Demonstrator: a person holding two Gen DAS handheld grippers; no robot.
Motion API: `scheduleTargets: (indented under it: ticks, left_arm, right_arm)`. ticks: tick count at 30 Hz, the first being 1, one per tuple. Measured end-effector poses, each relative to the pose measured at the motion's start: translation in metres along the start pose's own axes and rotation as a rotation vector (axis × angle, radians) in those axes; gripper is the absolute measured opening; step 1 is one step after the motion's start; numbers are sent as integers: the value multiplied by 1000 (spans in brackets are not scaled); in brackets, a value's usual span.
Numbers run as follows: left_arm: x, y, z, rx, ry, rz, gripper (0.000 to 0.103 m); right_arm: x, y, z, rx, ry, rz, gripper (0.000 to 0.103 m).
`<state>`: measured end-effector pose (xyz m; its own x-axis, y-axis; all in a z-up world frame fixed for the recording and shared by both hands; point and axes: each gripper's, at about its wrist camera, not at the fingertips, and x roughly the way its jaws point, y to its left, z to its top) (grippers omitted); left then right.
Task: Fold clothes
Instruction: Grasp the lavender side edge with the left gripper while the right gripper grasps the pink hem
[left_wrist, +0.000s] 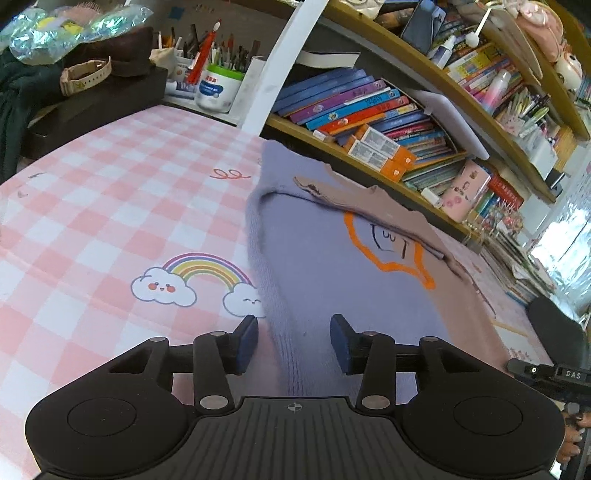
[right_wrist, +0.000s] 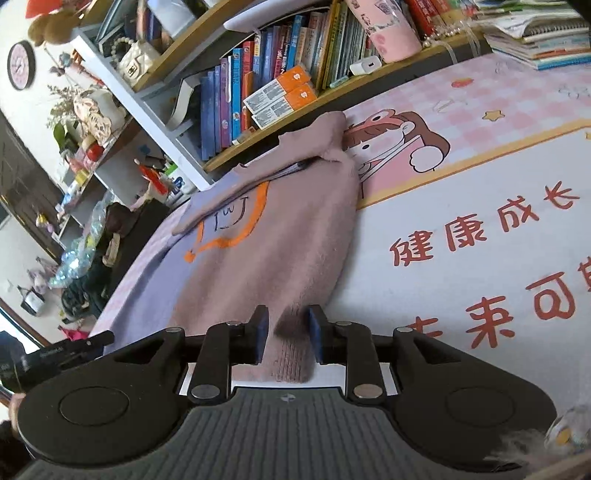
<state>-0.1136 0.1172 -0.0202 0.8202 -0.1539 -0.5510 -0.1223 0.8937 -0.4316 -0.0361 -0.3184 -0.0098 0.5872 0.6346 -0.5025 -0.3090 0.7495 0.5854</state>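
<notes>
A fuzzy sweater, purple (left_wrist: 314, 280) on one half and dusty pink (right_wrist: 280, 240) on the other, lies flat on the desk mat with an orange outline drawing on its chest. One sleeve is folded across the top. My left gripper (left_wrist: 295, 338) is open, its blue pads (left_wrist: 249, 336) on either side of the purple ribbed hem without pinching it. My right gripper (right_wrist: 290, 332) is narrowed onto the pink ribbed hem (right_wrist: 291, 358), which is bunched into a ridge between the pads. The right gripper (left_wrist: 554, 373) also shows at the edge of the left wrist view.
A pink checked mat (left_wrist: 110, 221) with a rainbow print covers the desk. Right behind the sweater stands a bookshelf (left_wrist: 388, 122) packed with books. A pen cup (left_wrist: 218, 85) and a dark box (left_wrist: 92, 107) sit at the back left. A stack of books (right_wrist: 543, 40) rests at the far right.
</notes>
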Motion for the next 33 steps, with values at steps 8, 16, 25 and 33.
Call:
scheduleTargets:
  ticks: [8, 16, 25, 33]
  left_arm:
    - [-1, -3, 5, -10, -28, -25, 8]
    - [-11, -10, 10, 32, 11, -78, 8]
    - [-10, 5, 4, -5, 53, -50, 21]
    - [-2, 10, 2, -25, 54, -56, 22]
  right_arm:
    - [4, 4, 7, 15, -26, 49, 14]
    - [-6, 7, 12, 30, -51, 123, 10]
    - [-11, -4, 7, 38, -35, 3, 24]
    - [-3, -2, 10, -23, -23, -89, 33]
